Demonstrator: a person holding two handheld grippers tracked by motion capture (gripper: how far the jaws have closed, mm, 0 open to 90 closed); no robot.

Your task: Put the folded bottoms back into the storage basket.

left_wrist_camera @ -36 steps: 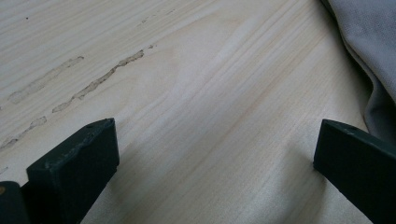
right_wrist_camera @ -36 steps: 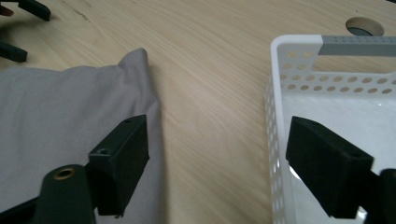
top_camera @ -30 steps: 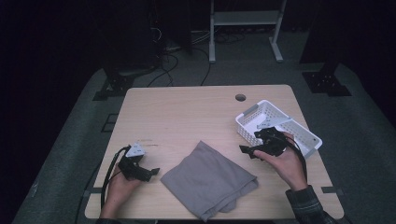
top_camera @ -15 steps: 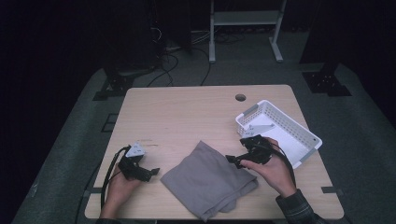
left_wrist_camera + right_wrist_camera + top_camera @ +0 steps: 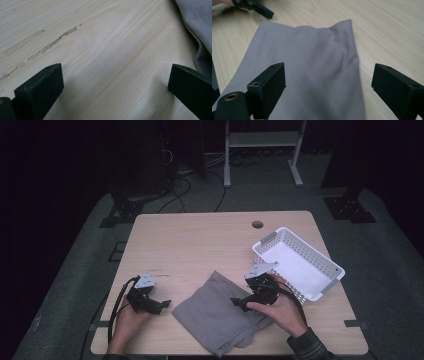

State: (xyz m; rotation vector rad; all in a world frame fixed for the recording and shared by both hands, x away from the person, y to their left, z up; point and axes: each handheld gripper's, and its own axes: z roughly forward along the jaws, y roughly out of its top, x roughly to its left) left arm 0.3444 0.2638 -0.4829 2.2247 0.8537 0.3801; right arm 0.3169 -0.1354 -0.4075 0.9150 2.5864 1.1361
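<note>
The right tongs [image 5: 239,303] have left the white basket [image 5: 320,292] for the grey cloth [image 5: 215,317], jaws opening, nothing gripped

Cloth [image 5: 220,315] left of basket [image 5: 300,265]

A folded grey cloth [image 5: 216,316] lies flat on the table's near edge.

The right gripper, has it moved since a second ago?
Yes. The right gripper has shifted left, away from the white basket and out over the grey cloth; its jaws have just been opening, nothing between them.
</note>
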